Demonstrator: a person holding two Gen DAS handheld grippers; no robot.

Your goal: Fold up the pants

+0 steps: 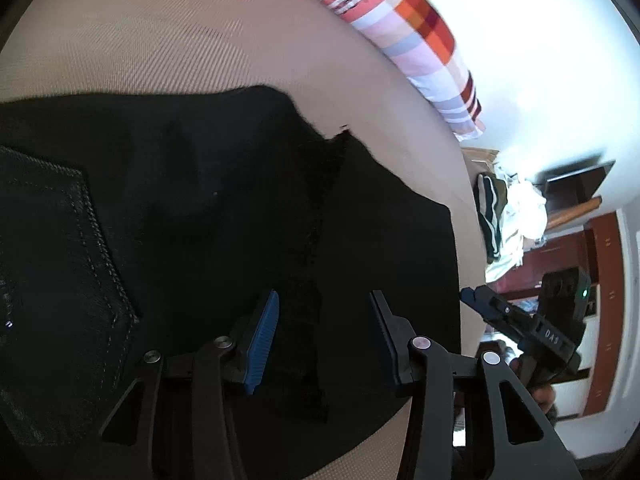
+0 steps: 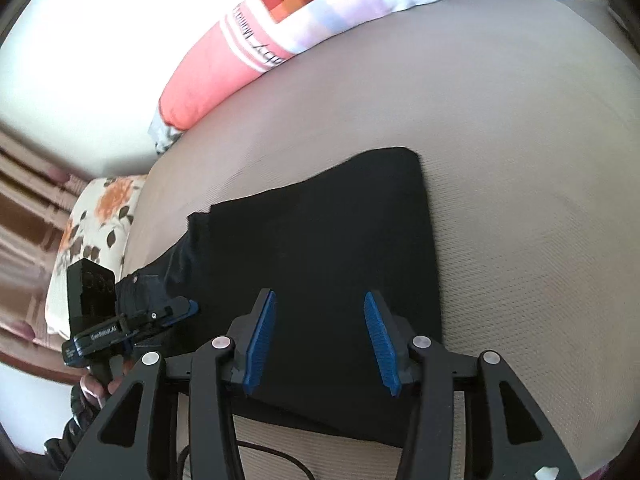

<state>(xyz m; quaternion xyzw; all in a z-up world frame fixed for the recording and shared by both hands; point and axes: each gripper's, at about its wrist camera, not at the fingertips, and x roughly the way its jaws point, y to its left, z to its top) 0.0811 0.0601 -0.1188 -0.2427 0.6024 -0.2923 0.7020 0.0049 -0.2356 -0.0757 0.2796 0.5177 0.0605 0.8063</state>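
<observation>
The black pants (image 2: pixel 320 264) lie folded on a beige bed (image 2: pixel 520 160), a dark flat block with a straight folded edge on its right side in the right wrist view and a looser, uneven edge toward the far side. In the left wrist view the pants (image 1: pixel 224 208) fill most of the picture — a stitched back pocket (image 1: pixel 52 248) shows at the left, and a seam runs down the cloth between the fingers.

The left gripper (image 1: pixel 324 340) hangs over the pants with its jaws partly apart; its blue pads (image 1: pixel 262 344) press on nothing, and only the cloth below shows in the gap. The right gripper (image 2: pixel 320 344) is likewise above the near part of the pants, jaws partly apart and empty, its blue pads (image 2: pixel 380 344) clear of the fabric.

Each gripper shows in the other's view: the right gripper (image 1: pixel 472 298) sits at the right edge of the pants, just past the bed's edge, and the left gripper (image 2: pixel 188 306) sits at the left end of the pants, with a hand (image 2: pixel 94 386) on its handle.

A red, white and checked pillow (image 2: pixel 224 60) lies along the far side of the bed, and a flowered pillow (image 2: pixel 92 236) lies at the left — both well apart from the pants.
</observation>
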